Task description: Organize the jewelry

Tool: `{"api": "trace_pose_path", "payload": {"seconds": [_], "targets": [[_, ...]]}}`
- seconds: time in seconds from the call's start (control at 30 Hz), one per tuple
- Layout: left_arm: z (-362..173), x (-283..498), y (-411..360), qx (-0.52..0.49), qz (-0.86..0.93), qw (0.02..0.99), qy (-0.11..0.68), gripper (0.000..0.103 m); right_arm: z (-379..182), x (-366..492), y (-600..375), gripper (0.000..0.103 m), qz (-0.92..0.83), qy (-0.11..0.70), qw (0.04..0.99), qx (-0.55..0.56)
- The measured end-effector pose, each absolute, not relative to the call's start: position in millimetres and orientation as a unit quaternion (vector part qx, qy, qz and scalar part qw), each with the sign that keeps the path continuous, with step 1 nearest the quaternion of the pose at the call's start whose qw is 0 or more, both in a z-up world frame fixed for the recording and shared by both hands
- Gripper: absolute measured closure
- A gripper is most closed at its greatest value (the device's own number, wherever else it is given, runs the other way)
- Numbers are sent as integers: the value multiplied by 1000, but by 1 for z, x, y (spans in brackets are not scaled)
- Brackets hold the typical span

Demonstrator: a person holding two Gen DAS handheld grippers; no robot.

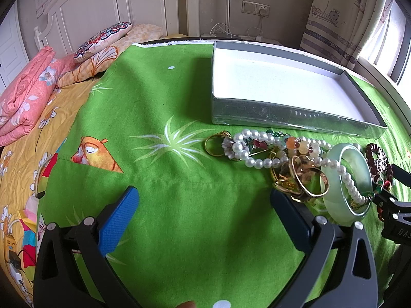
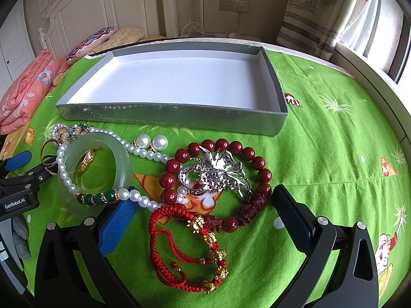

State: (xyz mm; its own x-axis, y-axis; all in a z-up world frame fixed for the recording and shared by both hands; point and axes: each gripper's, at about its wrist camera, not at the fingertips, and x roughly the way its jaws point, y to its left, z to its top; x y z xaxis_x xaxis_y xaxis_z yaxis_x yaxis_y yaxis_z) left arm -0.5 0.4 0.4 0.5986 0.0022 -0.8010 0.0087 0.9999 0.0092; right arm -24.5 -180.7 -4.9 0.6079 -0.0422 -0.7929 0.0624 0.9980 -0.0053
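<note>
Where the green printed cloth covers the bench, it lies flat with one stitched seam across it; beyond its left edge sits a bed with a yellow floral sheet, a folded pink quilt and a white panelled headboard; a wall socket and a curtain with ship drawings stand behind.

A shallow rectangular box, grey outside with a glossy front wall and white inside, rests on the cloth; nothing lies in it.

All jewelry lies on the cloth just in front of the box; a pale green jade bangle, smooth and thick, has a pearl necklace with green beads draped over it; two large pearl earrings sit beside the strand; a dark red bead bracelet rings a silver leaf-shaped brooch; a red braided cord bracelet carries small gold charms; gold rings lie at the left end of the pile.

My left tongs are spread wide over bare cloth, gripping nothing; my right tongs are likewise spread wide, empty, straddling the red bracelets; blue ribbed pads line the fingers.
</note>
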Motion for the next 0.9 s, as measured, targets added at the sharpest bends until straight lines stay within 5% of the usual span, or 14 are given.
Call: {"api": "trace_pose_path", "payload": {"seconds": [0.7,0.9], "targets": [[3,-4,4,4,2,893,449,2,-3,-28,-183,4,-1,460,888,4],[3,-15,8,9,-20,888,459,2,23,-70,-183,5,56,343,937,8]]}}
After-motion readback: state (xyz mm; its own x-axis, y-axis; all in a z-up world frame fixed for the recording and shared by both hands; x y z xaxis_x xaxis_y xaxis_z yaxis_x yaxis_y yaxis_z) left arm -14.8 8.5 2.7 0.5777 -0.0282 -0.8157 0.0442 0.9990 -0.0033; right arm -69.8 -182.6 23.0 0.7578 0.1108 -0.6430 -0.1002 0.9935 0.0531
